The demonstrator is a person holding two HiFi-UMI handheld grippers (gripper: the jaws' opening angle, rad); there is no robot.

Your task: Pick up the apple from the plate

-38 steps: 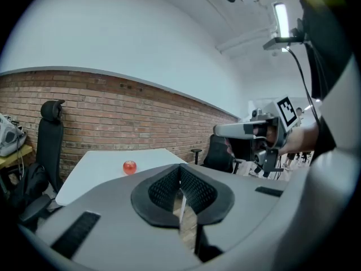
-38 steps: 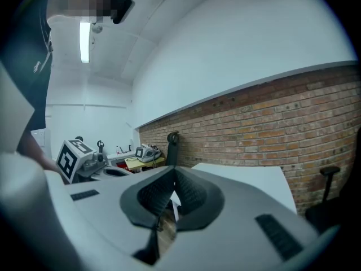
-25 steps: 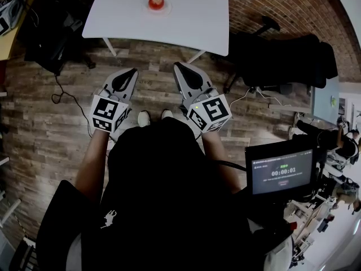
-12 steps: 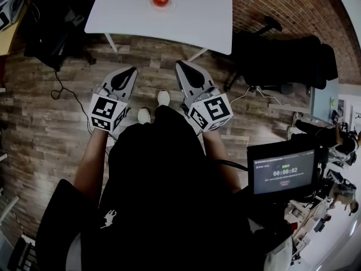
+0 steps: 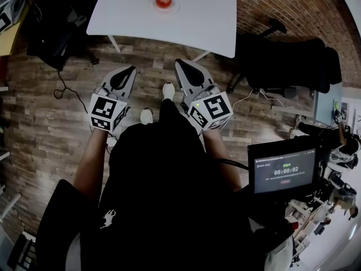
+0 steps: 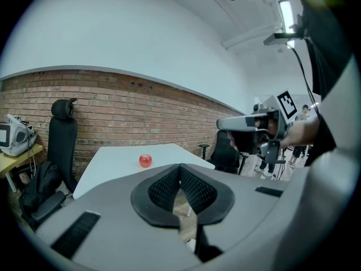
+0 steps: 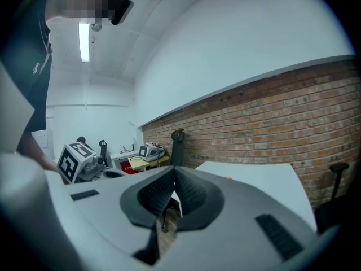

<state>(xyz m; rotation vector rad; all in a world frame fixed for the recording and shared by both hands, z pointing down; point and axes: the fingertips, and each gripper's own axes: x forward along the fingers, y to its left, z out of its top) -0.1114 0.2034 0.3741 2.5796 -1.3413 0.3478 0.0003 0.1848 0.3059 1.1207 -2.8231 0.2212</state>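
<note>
A red apple (image 5: 163, 0) sits on a small white plate (image 5: 170, 7) near the far side of a white table (image 5: 197, 21). Both grippers hang over the wood floor, well short of the table. My left gripper (image 5: 129, 71) is shut with nothing in it; my right gripper (image 5: 181, 65) is shut too, also empty. In the left gripper view the apple (image 6: 145, 161) shows beyond the closed left gripper (image 6: 180, 170), and the right gripper (image 6: 248, 123) is at the right. The right gripper view shows its own closed tips (image 7: 173, 176) and the table (image 7: 265, 174).
A black office chair (image 5: 282, 55) stands right of the table and another (image 5: 48, 33) at its left. A cable (image 5: 62, 89) trails on the floor. A screen with a timer (image 5: 282, 171) is at my right. Brick wall (image 6: 113, 112) runs behind the table.
The table and apple have shifted slightly right in the head view. One shoe has stepped forward. Both grippers keep their pose and stay shut.
</note>
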